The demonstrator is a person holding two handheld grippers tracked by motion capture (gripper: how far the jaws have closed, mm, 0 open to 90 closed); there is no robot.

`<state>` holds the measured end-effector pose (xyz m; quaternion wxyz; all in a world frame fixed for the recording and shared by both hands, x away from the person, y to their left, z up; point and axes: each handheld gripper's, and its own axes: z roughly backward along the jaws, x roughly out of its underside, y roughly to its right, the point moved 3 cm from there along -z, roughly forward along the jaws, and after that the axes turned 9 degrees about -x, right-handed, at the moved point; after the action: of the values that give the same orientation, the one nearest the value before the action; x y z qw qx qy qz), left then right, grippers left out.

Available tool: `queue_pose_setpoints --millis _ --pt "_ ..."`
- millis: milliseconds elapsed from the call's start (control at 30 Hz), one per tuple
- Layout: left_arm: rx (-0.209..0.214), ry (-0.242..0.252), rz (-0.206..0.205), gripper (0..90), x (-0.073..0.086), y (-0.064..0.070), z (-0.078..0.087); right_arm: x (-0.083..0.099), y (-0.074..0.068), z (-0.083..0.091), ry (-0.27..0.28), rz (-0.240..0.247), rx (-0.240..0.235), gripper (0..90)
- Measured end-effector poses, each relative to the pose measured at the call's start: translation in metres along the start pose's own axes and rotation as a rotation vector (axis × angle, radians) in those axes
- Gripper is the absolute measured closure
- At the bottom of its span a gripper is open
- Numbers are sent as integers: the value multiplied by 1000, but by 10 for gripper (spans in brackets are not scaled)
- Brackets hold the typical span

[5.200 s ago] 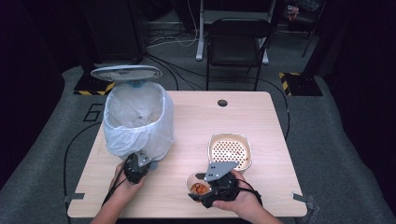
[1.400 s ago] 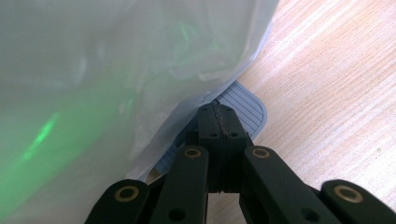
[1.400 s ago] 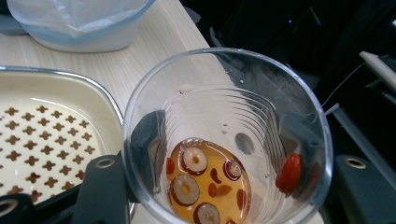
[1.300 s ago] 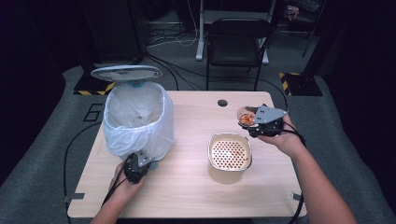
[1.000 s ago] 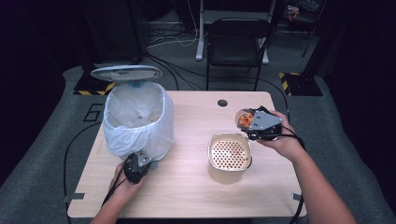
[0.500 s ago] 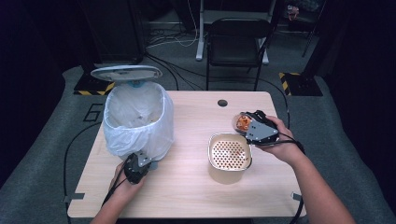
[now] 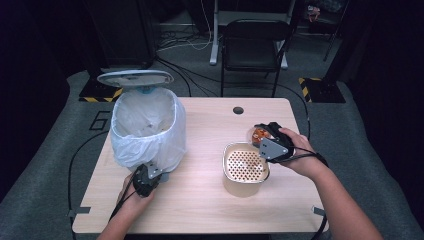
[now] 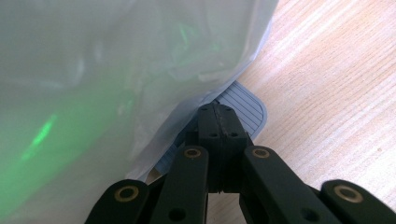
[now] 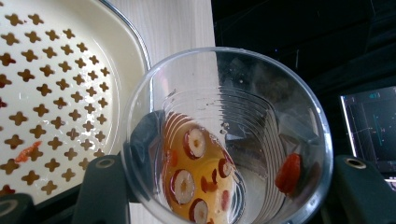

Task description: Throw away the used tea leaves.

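Cup tilted over strainer
Right tongs pinch cup, liquid and fruit slices inside, beside strainer. Left tongs pressed together at bin pedal.

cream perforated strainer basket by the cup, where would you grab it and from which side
Take the cream perforated strainer basket by its raised rim on the near edge, facing the person. That edge is bare, and the thin upright wall suits a pinch with one jaw inside and one outside. The far right corner is crowded by the right tongs holding the clear plastic cup tilted over it.
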<state>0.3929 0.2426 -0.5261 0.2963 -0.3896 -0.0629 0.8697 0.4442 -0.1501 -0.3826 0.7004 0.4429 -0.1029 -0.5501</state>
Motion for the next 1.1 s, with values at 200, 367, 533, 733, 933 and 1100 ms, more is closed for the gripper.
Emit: queue_pose_setpoints --millis 200,367,533,733,933,1100 --pt "-2 -7 -3 900 0 0 0 -2 -2 1 -43 72 -6 394" --pt "-1 -5 0 900 0 0 0 -5 -5 1 -64 122 -4 394" --pt "0 -5 -1 900 0 0 0 -9 -10 0 -95 206 23 394" --pt "0 0 1 900 0 0 0 -15 -18 -3 -133 312 40 395" --pt "-1 -3 0 900 0 0 0 -17 -23 -5 -161 377 50 396" --pt "-1 -2 0 900 0 0 0 -17 -27 -7 -211 450 66 396"
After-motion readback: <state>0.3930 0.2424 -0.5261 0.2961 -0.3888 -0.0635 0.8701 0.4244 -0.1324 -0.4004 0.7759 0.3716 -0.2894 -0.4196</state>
